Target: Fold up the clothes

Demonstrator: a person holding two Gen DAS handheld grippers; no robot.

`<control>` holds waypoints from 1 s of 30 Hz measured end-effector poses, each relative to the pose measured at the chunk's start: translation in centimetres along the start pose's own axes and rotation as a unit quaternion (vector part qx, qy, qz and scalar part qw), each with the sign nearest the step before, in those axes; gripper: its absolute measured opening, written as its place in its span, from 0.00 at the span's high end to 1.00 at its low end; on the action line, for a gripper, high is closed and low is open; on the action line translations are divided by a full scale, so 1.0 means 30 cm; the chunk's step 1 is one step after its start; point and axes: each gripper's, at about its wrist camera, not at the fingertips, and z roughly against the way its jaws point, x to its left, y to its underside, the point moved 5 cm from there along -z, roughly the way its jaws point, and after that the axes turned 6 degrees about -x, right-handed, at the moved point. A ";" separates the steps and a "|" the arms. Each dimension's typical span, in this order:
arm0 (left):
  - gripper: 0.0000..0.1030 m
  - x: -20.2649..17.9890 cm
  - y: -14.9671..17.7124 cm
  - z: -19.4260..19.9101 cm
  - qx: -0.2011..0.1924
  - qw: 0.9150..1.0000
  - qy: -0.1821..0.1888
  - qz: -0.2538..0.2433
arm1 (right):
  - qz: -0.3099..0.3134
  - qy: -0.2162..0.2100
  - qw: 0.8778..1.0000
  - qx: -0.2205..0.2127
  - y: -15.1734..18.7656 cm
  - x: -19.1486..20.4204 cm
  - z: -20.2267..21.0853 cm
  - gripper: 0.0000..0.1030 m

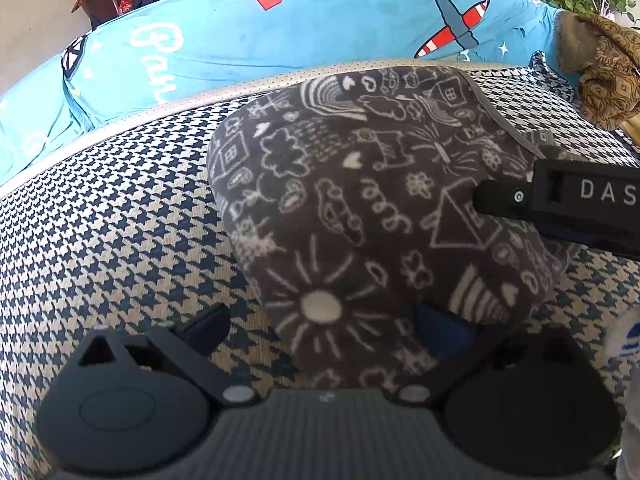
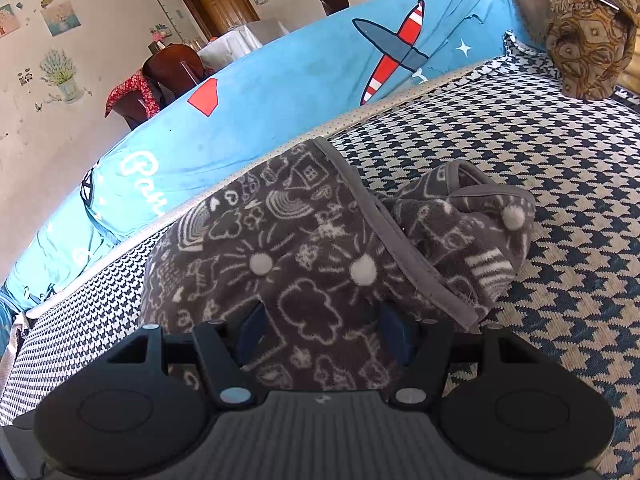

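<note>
A grey fleece garment with white doodle print lies folded in a thick bundle on the houndstooth cover. My left gripper is open at the bundle's near edge. Its left finger rests on the bare cover and its right pad touches the fleece. My right gripper reaches in from the right onto the garment's top. In the right wrist view the garment bulges between the pads of my right gripper, which press on it from both sides. A bunched part with grey trim lies to its right.
A blue blanket with a plane print runs along the back of the cover. At the far right corner sits a brown patterned cloth. Beyond the blanket stand a dark chair and a wall.
</note>
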 end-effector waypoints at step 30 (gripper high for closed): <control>0.00 -0.030 -0.005 0.008 -0.011 0.999 -0.022 -0.026 | -0.034 -0.005 0.999 0.001 -0.010 -0.059 0.001 0.62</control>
